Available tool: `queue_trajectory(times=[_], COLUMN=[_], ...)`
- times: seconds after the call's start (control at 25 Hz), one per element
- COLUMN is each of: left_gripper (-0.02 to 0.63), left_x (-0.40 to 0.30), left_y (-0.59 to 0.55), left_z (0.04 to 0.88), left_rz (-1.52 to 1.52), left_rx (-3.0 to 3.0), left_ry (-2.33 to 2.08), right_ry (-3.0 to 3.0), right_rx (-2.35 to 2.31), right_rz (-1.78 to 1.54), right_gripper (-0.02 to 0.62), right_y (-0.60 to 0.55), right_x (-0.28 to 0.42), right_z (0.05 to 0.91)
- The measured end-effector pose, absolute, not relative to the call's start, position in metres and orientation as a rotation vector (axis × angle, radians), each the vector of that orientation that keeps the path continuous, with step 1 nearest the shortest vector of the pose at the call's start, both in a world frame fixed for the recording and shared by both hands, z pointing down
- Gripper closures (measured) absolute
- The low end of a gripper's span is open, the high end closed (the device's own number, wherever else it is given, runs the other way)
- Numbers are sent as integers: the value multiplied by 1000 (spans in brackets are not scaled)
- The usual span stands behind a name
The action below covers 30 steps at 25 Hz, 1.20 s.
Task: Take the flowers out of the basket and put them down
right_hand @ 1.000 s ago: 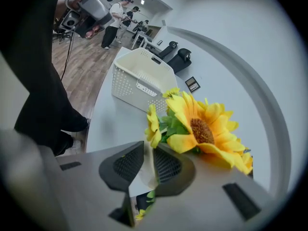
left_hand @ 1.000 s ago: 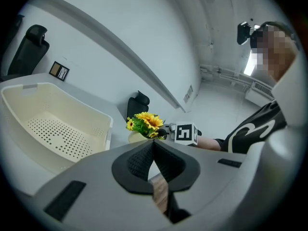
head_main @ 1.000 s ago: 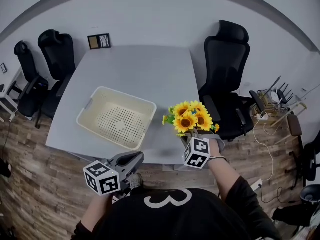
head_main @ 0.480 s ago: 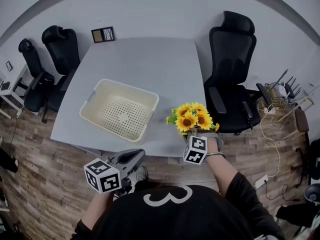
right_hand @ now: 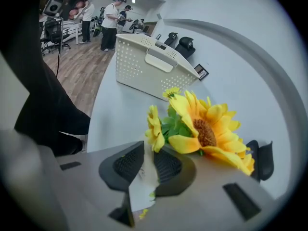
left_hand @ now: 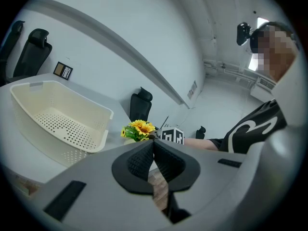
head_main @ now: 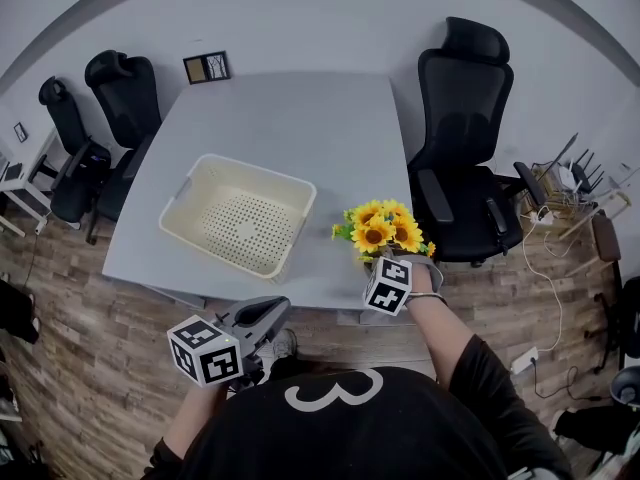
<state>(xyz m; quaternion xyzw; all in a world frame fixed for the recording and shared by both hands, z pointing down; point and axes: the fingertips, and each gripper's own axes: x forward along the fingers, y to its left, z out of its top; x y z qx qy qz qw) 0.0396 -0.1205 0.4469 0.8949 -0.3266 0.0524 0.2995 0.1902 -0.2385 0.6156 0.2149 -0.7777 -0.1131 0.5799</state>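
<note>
**Change noted.** The right gripper [right_hand: 147, 161] has brought the flowers [right_hand: 202, 129] down toward the table [head_main: 290, 128], near its front right corner. Its jaws are clamped on the pale wrapped stem, which stands pinched between the two pads. The yellow heads and green leaves fan out just beyond the jaw tips. No view shows whether the bunch touches the tabletop.

**Bearing on the task.** The basket [head_main: 240, 226] lies well ahead and to the left of the right jaws, and it is empty. Removal therefore appears complete. In my judgement the set-down is the step in hand. What remains is to rest the bunch on the surface and open the jaws. A top-heavy bunch could roll or tip once it is let go.

**Left gripper** [left_hand: 153, 159]. Its jaws are closed pad to pad with nothing between them. It is held clear of the table's near edge. The basket is ahead and to the left of its jaws, and the flowers are straight ahead past the tips.

**Against the earlier frames.** A second ago the bunch rode higher and overlapped the table's right edge. Most of the descent falls before the half-second frame, and little follows it. The grip on the stem is unchanged. The basket was already empty, and the left gripper has barely shifted.
</note>
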Motion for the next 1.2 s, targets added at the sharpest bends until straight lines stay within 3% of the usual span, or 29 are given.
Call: queue_trajectory(times=[0.72, 1.0, 1.2], left_gripper=[594, 594, 594], left_x=[29, 26, 39], left_y=[-92, -78, -79], left_z=[467, 473, 474], left_rz=[119, 152, 164], left_rx=[2291, 2267, 2282], left_ry=[-942, -946, -904], right_ry=[-1822, -1843, -1947], right_rx=[605, 662, 777], right_rz=[-333, -341, -312], right_gripper=[507, 397, 394], right_y=[-239, -234, -230], right_x=[190, 189, 190], right_z=[616, 617, 591])
